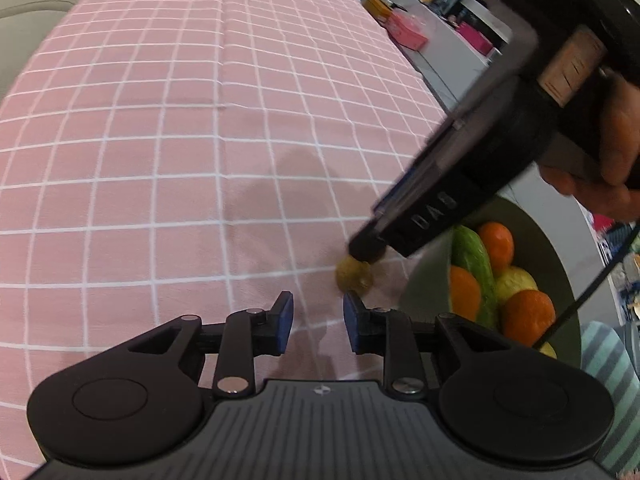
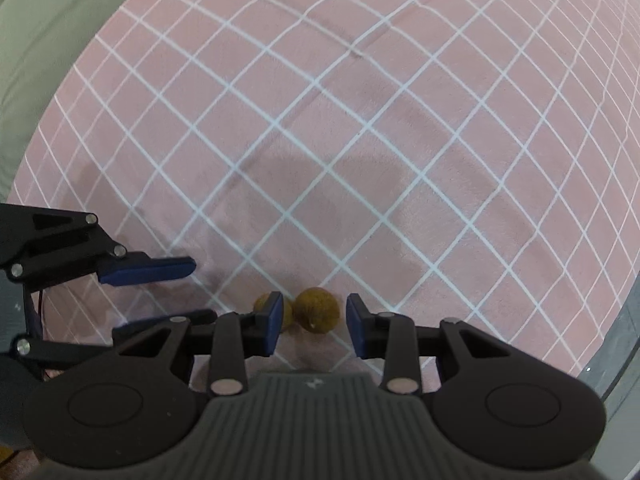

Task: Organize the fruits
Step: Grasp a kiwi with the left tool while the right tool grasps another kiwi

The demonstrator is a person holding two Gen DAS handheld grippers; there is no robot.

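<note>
Two small brown round fruits (image 2: pixel 316 310) side by side on pink checked cloth (image 2: pixel 320 140). Three oranges (image 1: pixel 528 316), green cucumber (image 1: pixel 474 264) and yellow lemon (image 1: pixel 514 282) piled in grey bowl (image 1: pixel 560 264) nearby.

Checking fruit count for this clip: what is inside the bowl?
In the bowl the left wrist view shows three oranges, a cucumber and a lemon, plus a yellow bit at the rim. The near wall and the right tongs cover whatever else it holds.
</note>
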